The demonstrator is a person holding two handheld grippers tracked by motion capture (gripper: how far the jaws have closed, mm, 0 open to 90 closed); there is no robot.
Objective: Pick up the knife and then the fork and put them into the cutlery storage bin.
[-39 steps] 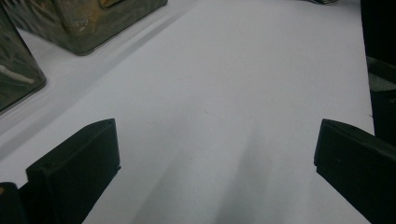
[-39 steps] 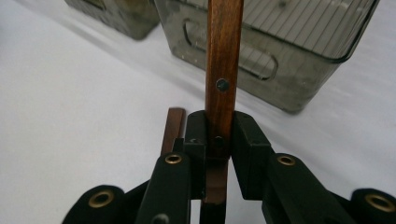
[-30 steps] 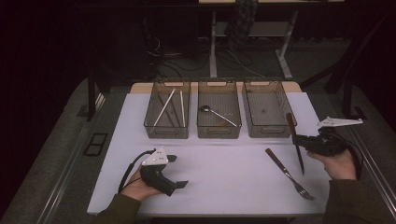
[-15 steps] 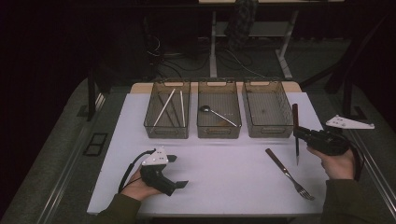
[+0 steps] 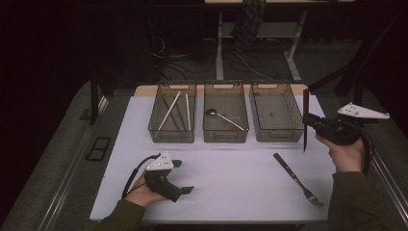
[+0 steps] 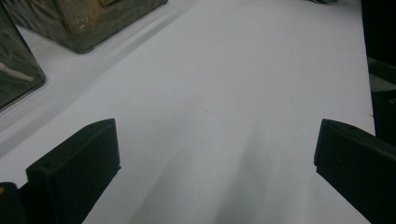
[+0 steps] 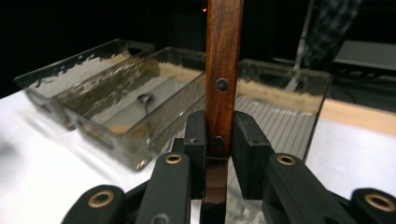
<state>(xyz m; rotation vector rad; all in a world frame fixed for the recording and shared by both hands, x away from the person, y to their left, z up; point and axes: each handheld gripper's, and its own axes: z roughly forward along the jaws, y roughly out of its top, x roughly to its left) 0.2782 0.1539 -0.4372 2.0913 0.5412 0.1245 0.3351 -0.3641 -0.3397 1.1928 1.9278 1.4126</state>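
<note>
My right gripper (image 5: 307,121) is shut on a knife (image 5: 305,98) with a wooden handle, at the right edge of the table. The knife stands nearly upright in the air, handle up and dark blade down, just right of the rightmost tray (image 5: 276,137). In the right gripper view the pads (image 7: 247,140) clamp the riveted handle of the knife (image 7: 224,56) from both sides. A fork (image 5: 298,179) with a dark handle lies on the white tabletop in front of that tray. My left gripper (image 5: 183,176) rests at the front left, open and holding nothing; its jaws stand wide over bare table (image 6: 217,158).
Three clear trays stand in a row at the back. The left tray (image 5: 172,137) holds chopsticks (image 5: 169,111), the middle tray (image 5: 226,137) holds a spoon (image 5: 221,117), and the rightmost holds nothing. The white table surface (image 5: 231,173) stretches between the hands.
My right hand has risen with the knife, which has swung from a slant near the table to nearly upright. The left hand has stayed put.
</note>
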